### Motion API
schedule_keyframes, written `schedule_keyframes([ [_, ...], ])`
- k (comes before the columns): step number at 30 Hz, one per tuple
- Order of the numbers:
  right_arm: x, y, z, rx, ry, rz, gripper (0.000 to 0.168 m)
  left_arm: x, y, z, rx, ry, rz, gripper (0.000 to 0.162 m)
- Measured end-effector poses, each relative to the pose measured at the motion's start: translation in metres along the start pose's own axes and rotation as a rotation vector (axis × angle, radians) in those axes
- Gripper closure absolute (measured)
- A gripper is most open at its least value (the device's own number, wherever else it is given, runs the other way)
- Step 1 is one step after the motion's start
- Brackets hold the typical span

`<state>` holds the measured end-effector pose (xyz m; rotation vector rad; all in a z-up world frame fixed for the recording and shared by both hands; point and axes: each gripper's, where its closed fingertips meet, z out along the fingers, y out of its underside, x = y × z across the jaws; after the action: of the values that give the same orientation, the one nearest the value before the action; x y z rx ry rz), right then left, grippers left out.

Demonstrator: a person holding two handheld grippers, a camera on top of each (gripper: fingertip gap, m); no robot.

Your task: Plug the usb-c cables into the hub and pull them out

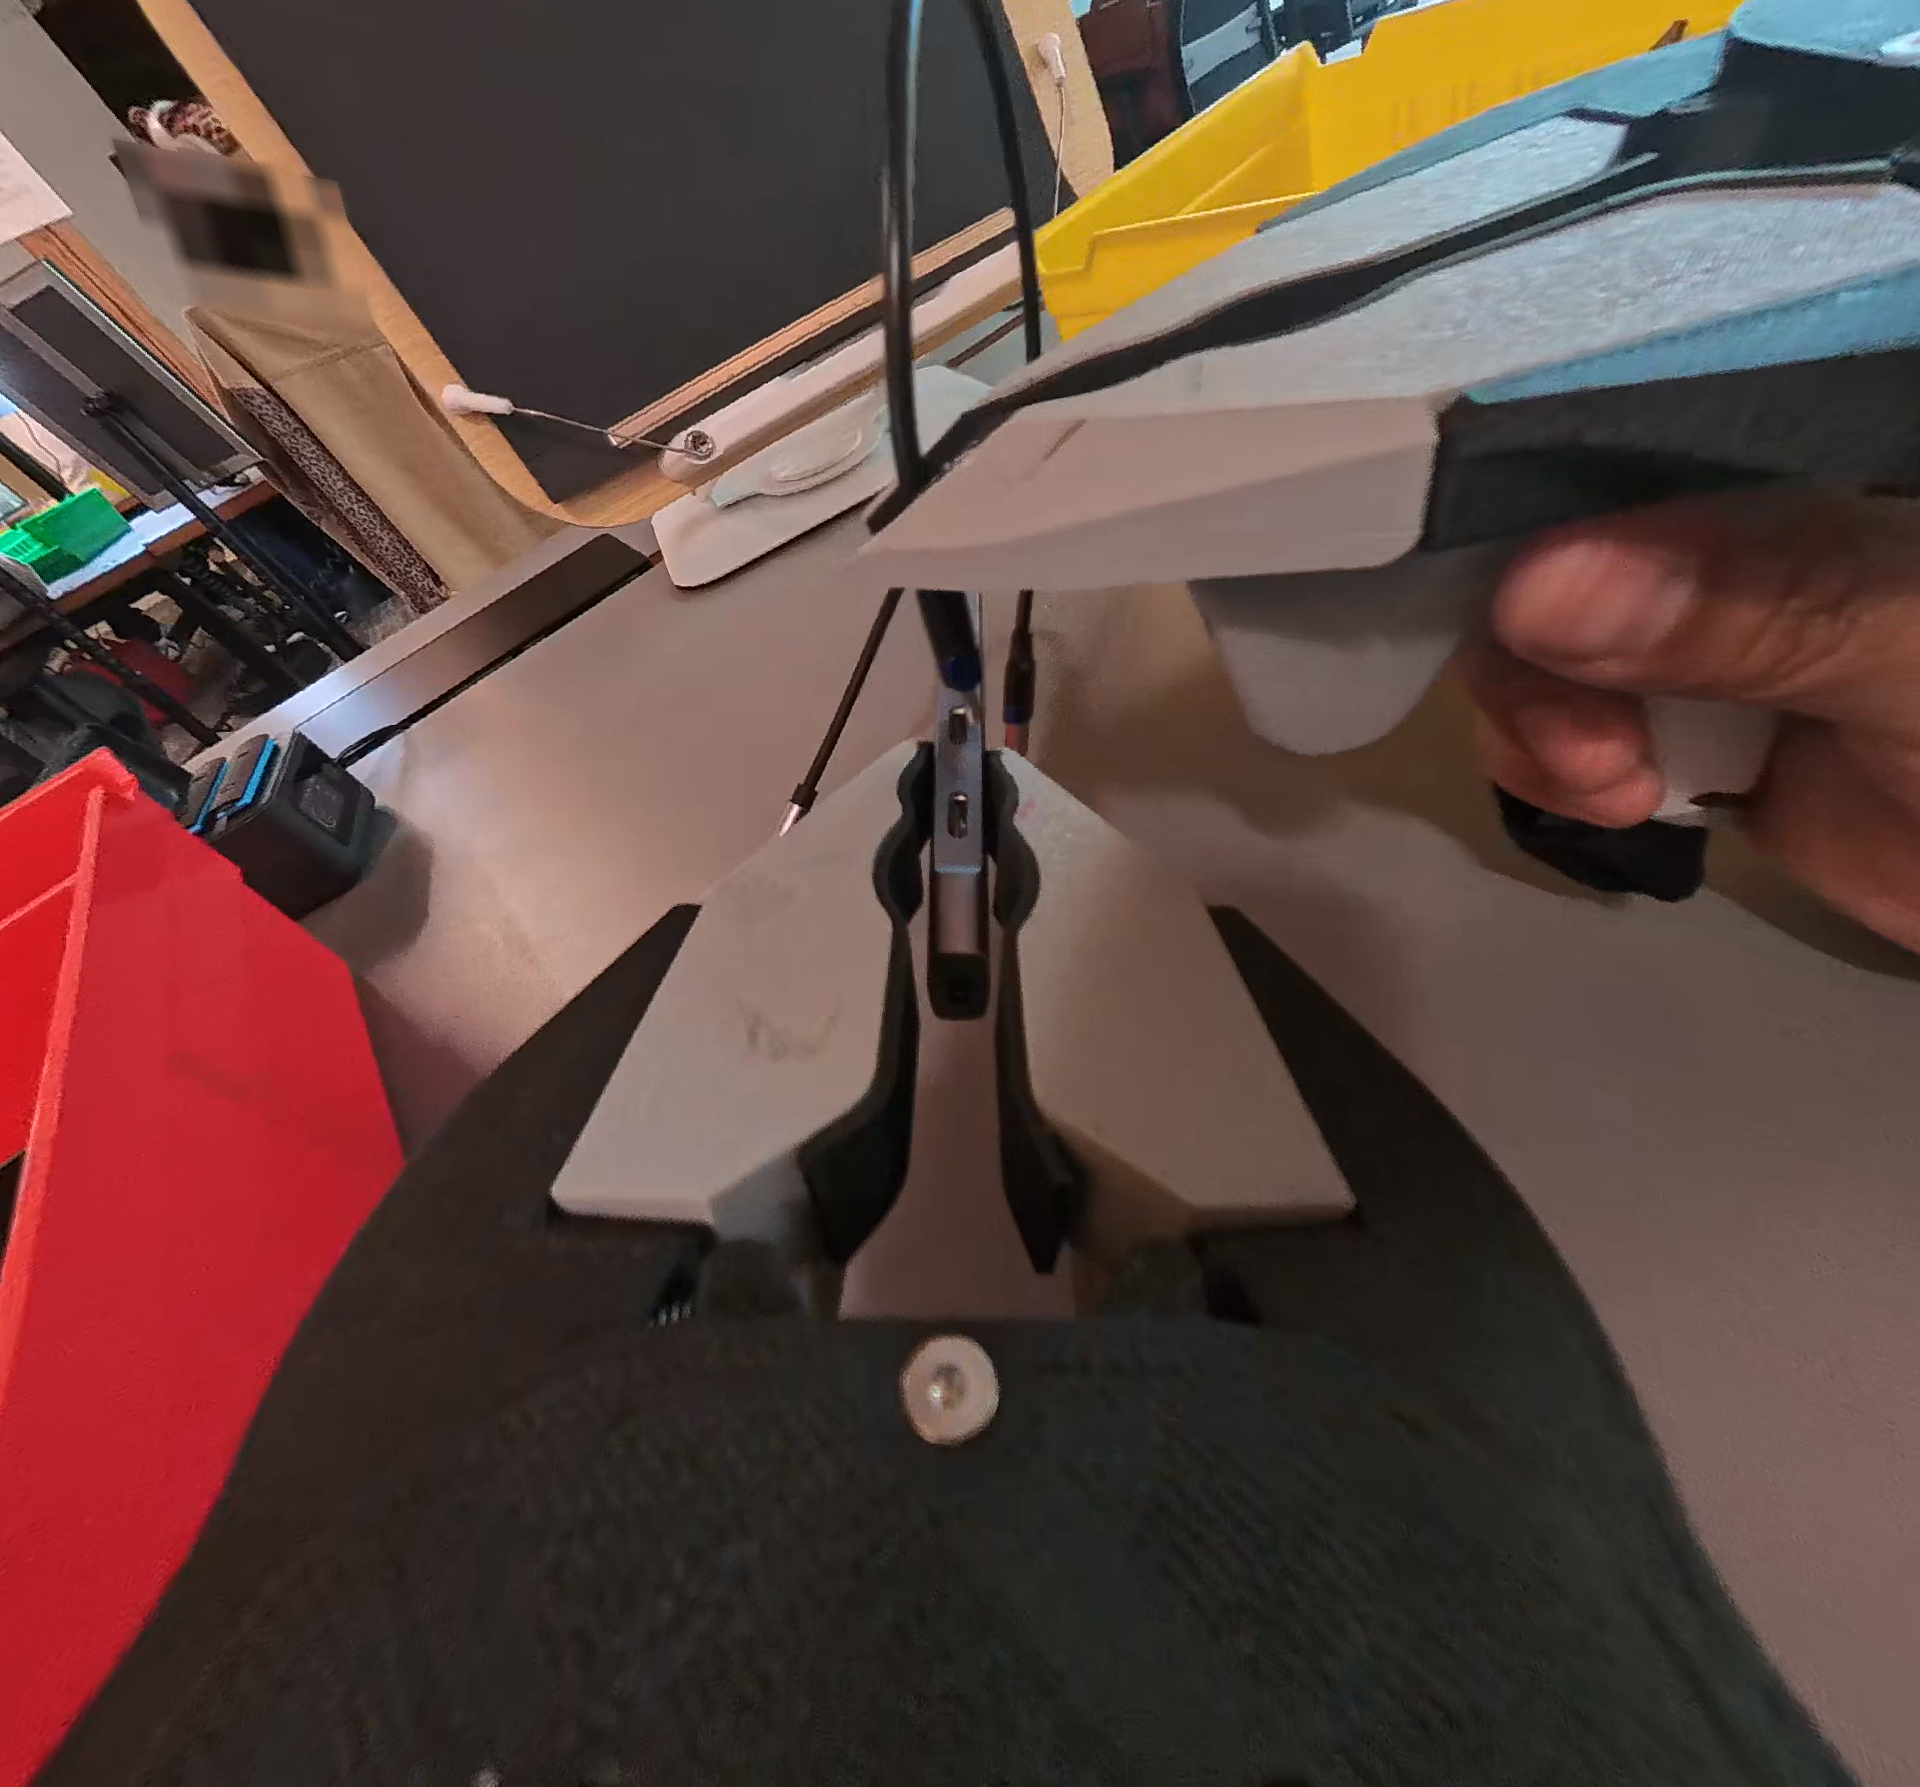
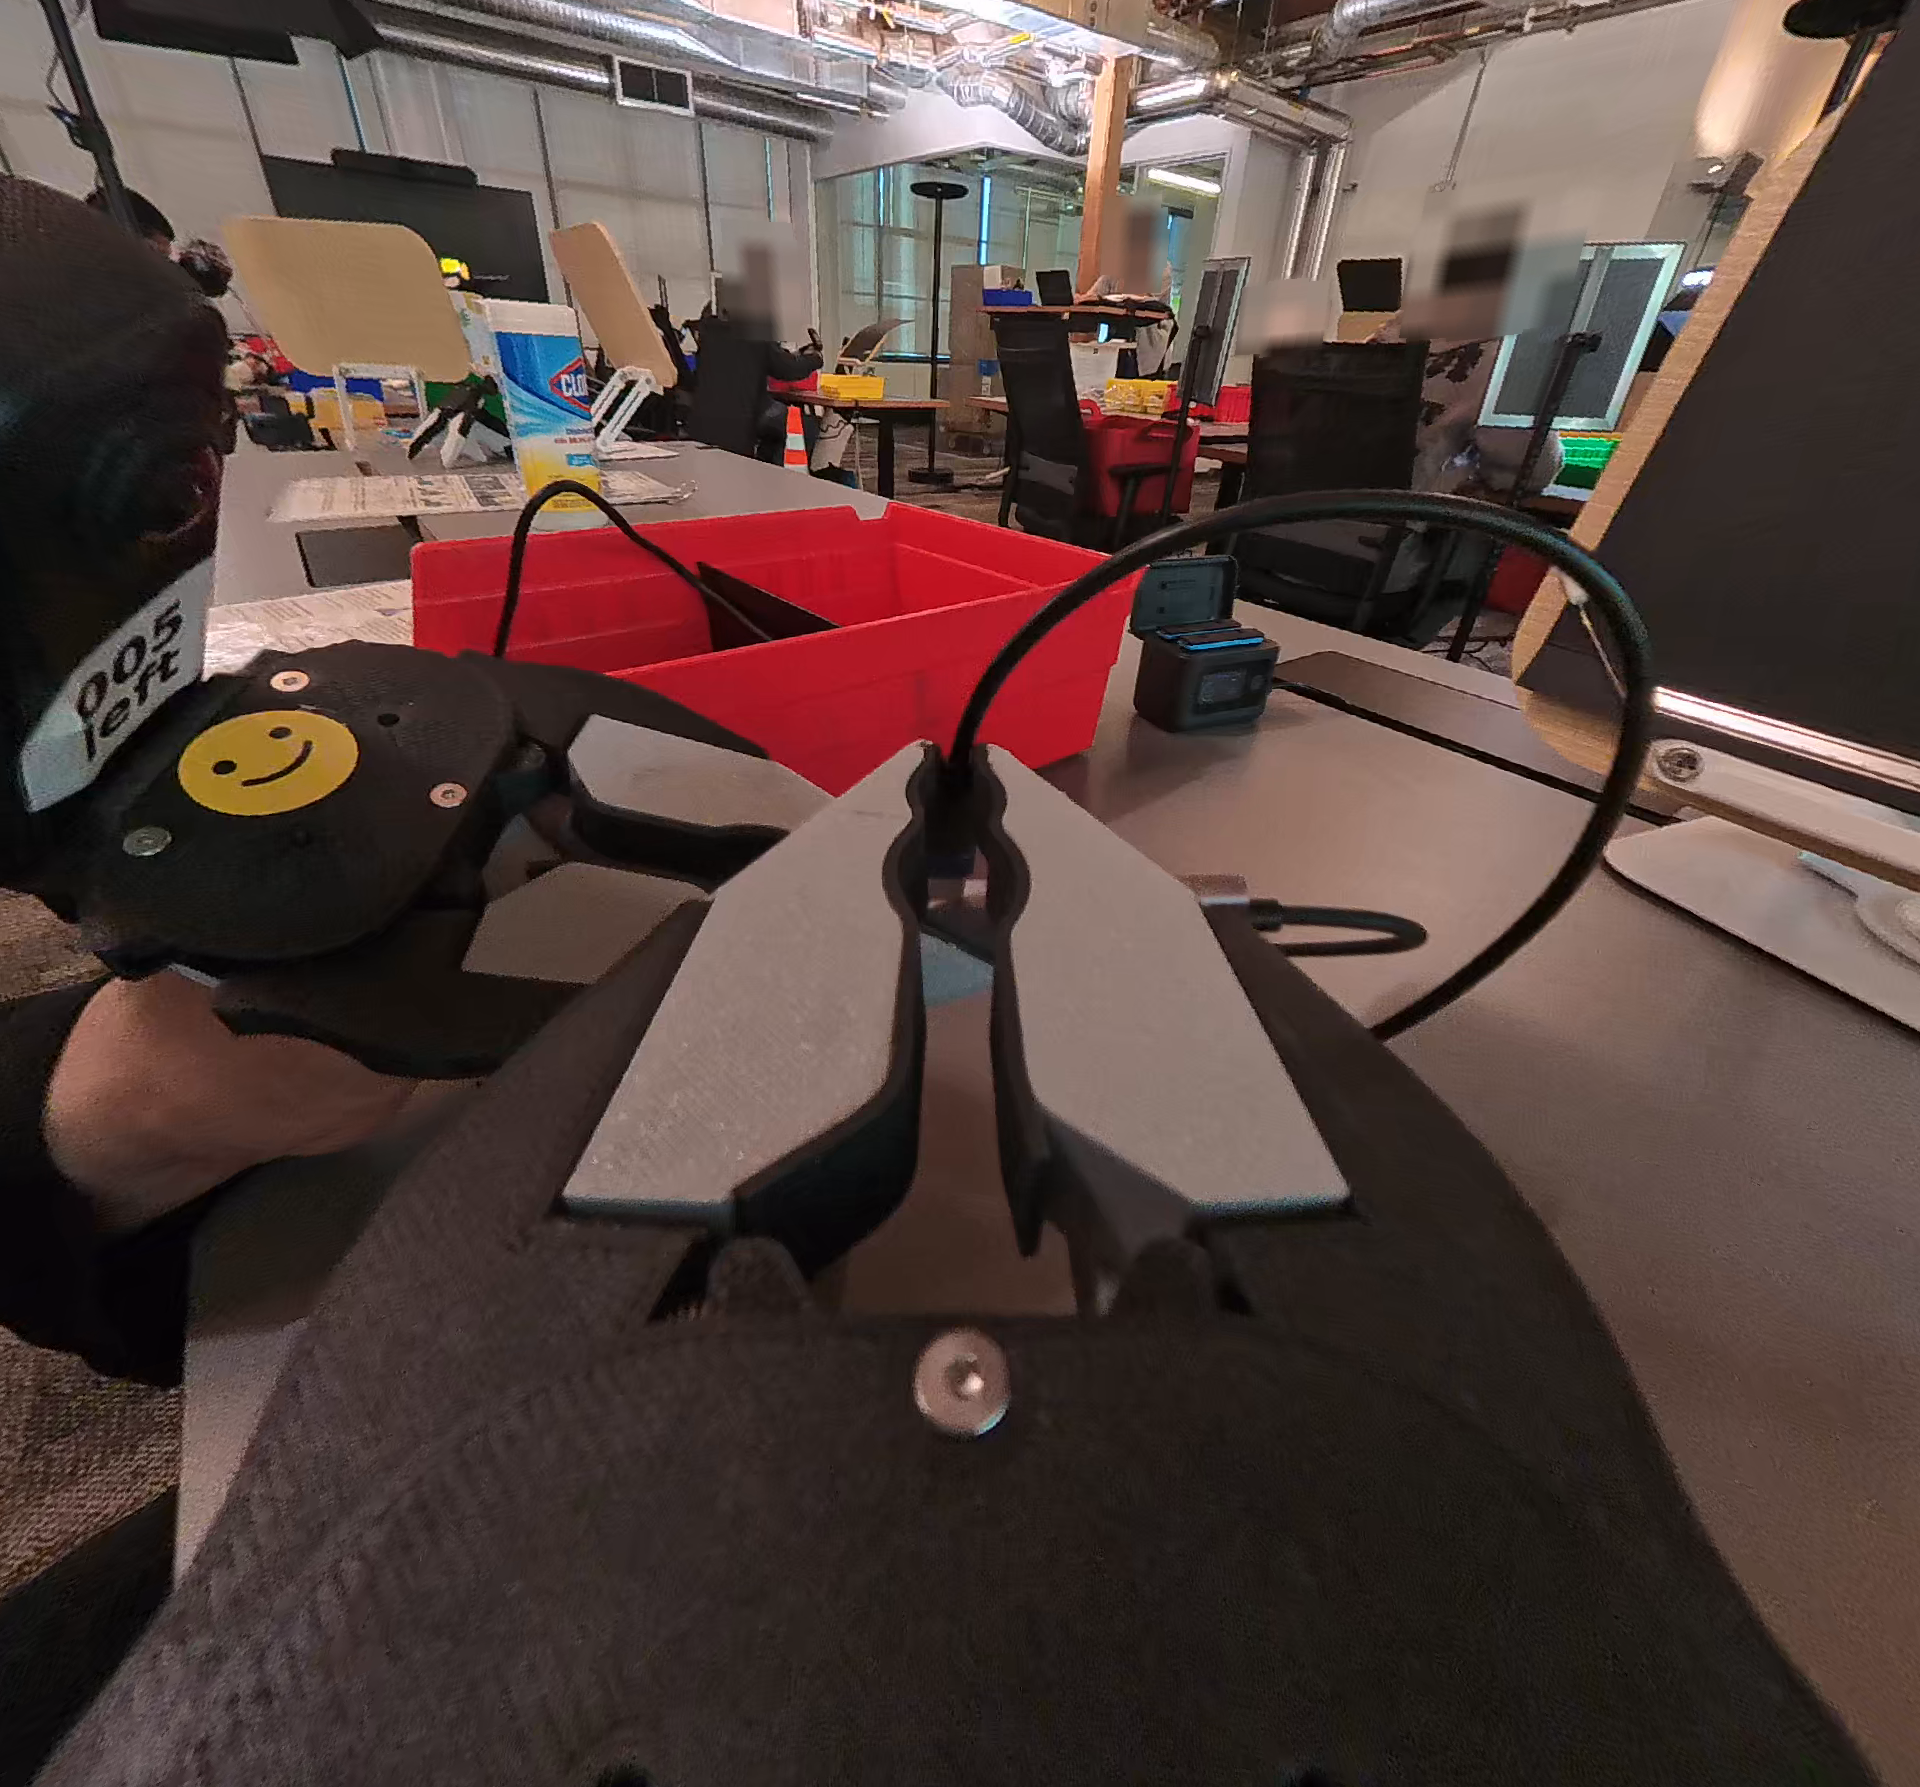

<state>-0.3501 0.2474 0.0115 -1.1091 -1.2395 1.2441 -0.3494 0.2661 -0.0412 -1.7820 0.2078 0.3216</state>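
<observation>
My left gripper [image 1: 956, 773] is shut on a slim grey USB hub [image 1: 957, 838] and holds it on edge above the grey table [image 1: 1558, 1218], side ports facing the camera. My right gripper [image 2: 954, 773] is shut on a black USB-C plug [image 2: 951, 807]; its cable [image 2: 1538, 542] loops up and round to the right. In the left wrist view the right gripper [image 1: 888, 516] reaches in from the right above the hub, and the blue-ringed plug [image 1: 958, 662] meets the hub's far end. Two other cable ends [image 1: 800, 802] [image 1: 1020, 683] hang beside it. The left gripper [image 2: 665, 802] shows at left.
A red bin [image 2: 831, 688] stands behind the grippers, also at left in the left wrist view [image 1: 156, 1166]. A yellow bin [image 1: 1226, 189] is far right. A small black charging case [image 2: 1205, 677] and a dark panel on a white base [image 2: 1766, 864] stand on the table.
</observation>
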Motion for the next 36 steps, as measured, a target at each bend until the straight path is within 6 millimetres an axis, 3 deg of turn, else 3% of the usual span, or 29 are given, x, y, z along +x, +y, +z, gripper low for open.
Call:
schedule_keyframes([
  [36,-0.0018,-0.0046,-0.0012,0.021,0.098,-0.071,0.166,-0.0016,-0.0044,-0.0023,-0.001,-0.019,-0.049,0.155],
])
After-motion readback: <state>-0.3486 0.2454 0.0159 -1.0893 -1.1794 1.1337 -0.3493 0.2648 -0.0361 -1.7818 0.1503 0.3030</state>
